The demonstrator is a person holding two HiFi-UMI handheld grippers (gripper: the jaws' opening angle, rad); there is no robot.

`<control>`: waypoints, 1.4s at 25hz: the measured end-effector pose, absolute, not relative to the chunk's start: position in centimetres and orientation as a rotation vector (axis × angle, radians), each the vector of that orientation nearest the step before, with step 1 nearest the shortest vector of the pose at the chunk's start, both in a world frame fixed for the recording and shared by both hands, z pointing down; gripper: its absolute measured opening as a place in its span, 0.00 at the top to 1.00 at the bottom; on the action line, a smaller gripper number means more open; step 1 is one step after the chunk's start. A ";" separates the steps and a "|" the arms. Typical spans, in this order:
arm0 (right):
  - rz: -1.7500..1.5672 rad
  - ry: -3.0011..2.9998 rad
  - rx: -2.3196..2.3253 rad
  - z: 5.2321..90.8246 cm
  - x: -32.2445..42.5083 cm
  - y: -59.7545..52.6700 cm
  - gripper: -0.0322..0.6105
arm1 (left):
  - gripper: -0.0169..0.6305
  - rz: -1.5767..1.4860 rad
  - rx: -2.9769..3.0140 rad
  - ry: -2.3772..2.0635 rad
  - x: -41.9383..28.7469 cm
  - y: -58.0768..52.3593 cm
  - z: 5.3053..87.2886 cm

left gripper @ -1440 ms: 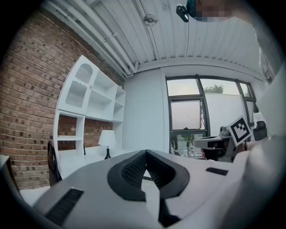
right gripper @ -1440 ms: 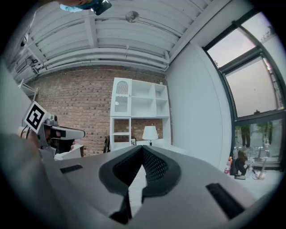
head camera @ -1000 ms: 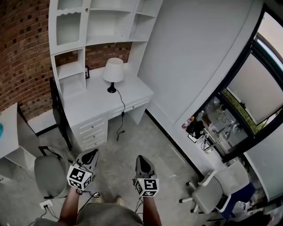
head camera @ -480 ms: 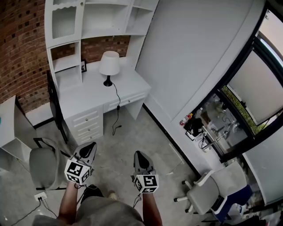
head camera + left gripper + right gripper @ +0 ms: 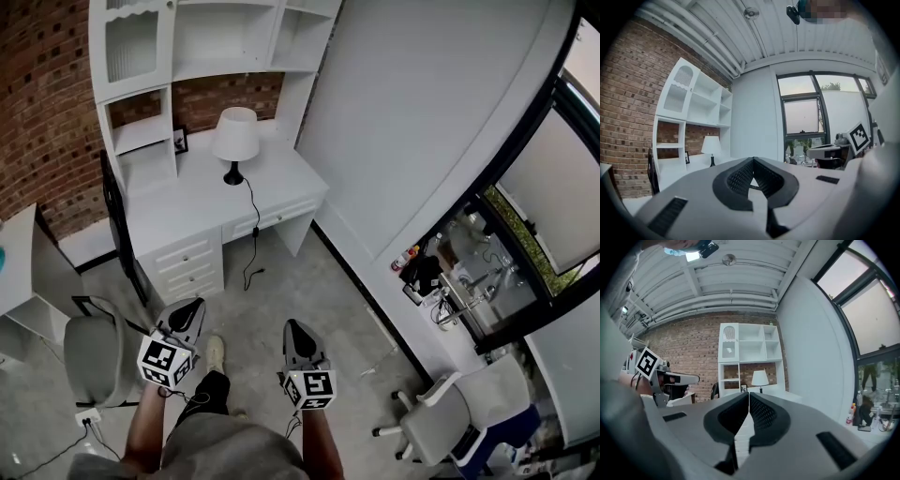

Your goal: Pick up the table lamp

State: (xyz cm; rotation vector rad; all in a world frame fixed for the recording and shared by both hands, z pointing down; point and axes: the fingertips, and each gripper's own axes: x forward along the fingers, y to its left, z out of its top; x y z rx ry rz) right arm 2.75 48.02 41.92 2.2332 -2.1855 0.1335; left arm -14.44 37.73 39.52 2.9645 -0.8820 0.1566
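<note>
The table lamp [image 5: 234,134], with a white shade and a black stem and base, stands on the white desk [image 5: 202,202] against the brick wall, far ahead of both grippers. It shows small in the left gripper view [image 5: 711,146] and the right gripper view [image 5: 760,378]. My left gripper [image 5: 191,307] and right gripper [image 5: 296,330] are held side by side over the floor and point toward the desk. Both are shut with nothing between the jaws, as the left gripper [image 5: 752,160] and the right gripper [image 5: 749,394] show in their own views.
The lamp's black cord [image 5: 251,234] hangs down the desk front to the floor. A white shelf unit [image 5: 150,66] rises over the desk, with a black chair [image 5: 112,216] beside it. A grey chair [image 5: 94,361] stands left of me, an office chair [image 5: 450,422] at the lower right.
I have stepped forward across the floor toward the desk; a foot now shows ahead between the grippers. Both grippers stay shut and side by side.
</note>
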 end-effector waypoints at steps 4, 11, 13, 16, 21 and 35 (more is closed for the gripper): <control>0.146 -2.170 2.235 42.5 4.4 44.2 0.91 | 0.97 0.151 2.972 -0.856 -12.5 33.8 39.9; 0.136 -2.142 2.272 41.9 7.0 35.2 0.91 | 0.97 0.137 2.951 -0.830 -9.8 23.8 40.1; 0.130 -2.142 2.268 41.6 7.4 32.5 0.91 | 0.97 0.134 2.953 -0.822 -9.0 20.9 39.7; 0.119 -2.135 2.271 41.2 8.3 28.2 0.91 | 0.97 0.122 2.966 -0.814 -7.9 16.6 39.2; 0.134 -2.107 2.308 41.0 9.7 22.2 0.91 | 0.97 0.115 2.964 -0.792 -6.4 10.9 39.3; 0.115 -2.101 2.313 42.4 11.5 11.4 0.91 | 0.97 0.130 2.955 -0.759 -3.9 0.7 41.3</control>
